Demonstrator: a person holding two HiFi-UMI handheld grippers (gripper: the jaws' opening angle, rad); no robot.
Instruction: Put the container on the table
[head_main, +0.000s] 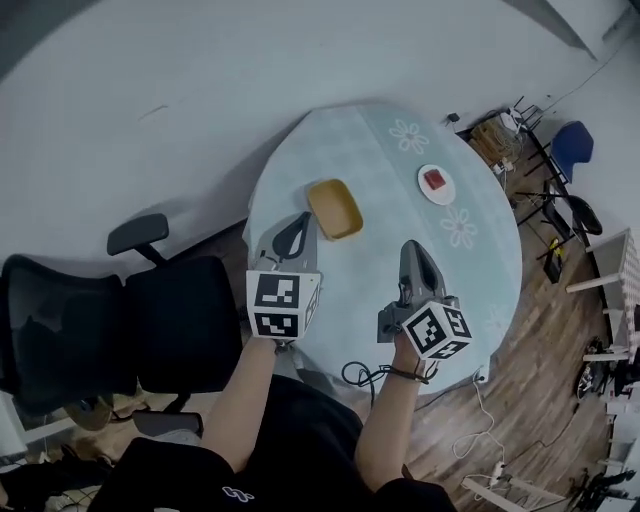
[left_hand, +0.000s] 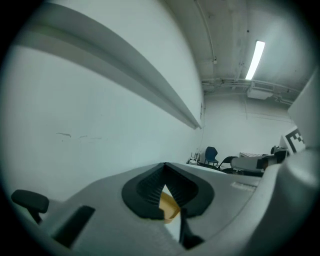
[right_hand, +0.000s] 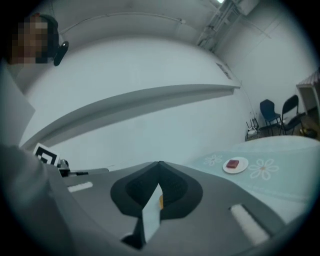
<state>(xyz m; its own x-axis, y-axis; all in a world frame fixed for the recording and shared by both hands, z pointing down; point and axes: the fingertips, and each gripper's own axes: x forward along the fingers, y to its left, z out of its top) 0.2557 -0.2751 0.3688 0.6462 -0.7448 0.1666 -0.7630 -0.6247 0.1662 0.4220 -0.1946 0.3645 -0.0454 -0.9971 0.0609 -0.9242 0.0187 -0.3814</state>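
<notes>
A shallow yellow container (head_main: 335, 208) rests on the round table (head_main: 380, 170) with its pale green cloth, toward the left side. My left gripper (head_main: 303, 217) hovers just in front of the container with its jaws shut and nothing held. In the left gripper view, a bit of the container (left_hand: 169, 206) shows through the gap below the left gripper's (left_hand: 164, 166) meeting tips. My right gripper (head_main: 410, 246) hangs over the table's near middle, also shut and empty. The right gripper view shows the right gripper (right_hand: 159, 164) and a yellow sliver of the container (right_hand: 160, 201).
A small white plate (head_main: 436, 184) with a red piece on it lies at the table's right, and the plate (right_hand: 235, 165) also shows in the right gripper view. A black office chair (head_main: 120, 330) stands at the left. A blue chair (head_main: 572, 148), stands and cables crowd the floor at the right.
</notes>
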